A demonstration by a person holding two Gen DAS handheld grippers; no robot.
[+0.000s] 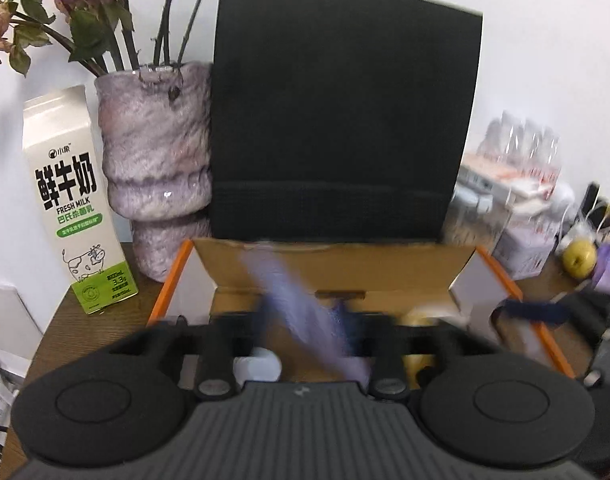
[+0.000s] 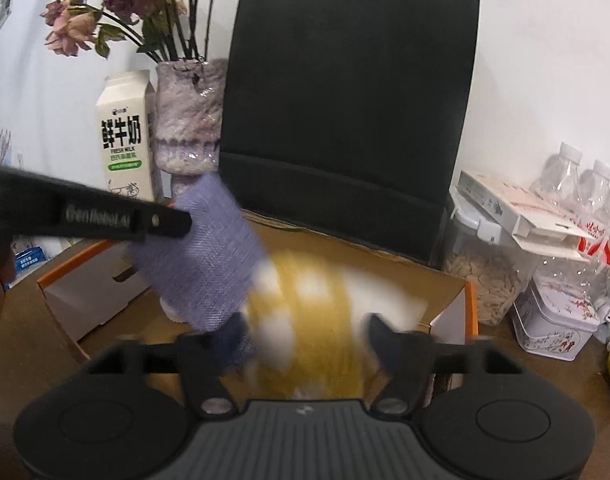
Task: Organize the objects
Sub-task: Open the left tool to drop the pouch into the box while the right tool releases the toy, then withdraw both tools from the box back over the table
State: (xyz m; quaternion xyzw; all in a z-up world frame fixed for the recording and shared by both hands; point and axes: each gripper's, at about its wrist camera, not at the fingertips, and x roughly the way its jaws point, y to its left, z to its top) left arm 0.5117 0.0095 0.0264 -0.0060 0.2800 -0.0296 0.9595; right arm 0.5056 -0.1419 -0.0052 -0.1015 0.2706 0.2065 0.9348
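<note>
An open cardboard box (image 1: 337, 268) with orange-edged flaps sits on the wooden table; it also shows in the right wrist view (image 2: 445, 300). My left gripper (image 1: 305, 316) is shut on a blurred purple cloth (image 1: 305, 308) above the box. In the right wrist view the left gripper's finger (image 2: 117, 216) pinches that purple cloth (image 2: 209, 260). My right gripper (image 2: 305, 336) is open over the box, with a blurred yellow-and-white item (image 2: 305, 312) between its fingers. A white round object (image 1: 257, 366) lies in the box.
A black paper bag (image 1: 341, 120) stands behind the box. A milk carton (image 1: 73, 200) and a purple vase (image 1: 157, 168) with dried flowers stand at the left. Water bottles (image 2: 585, 208), a seed jar (image 2: 485, 280), a white tin (image 2: 553, 324) and a green fruit (image 1: 579, 258) sit at the right.
</note>
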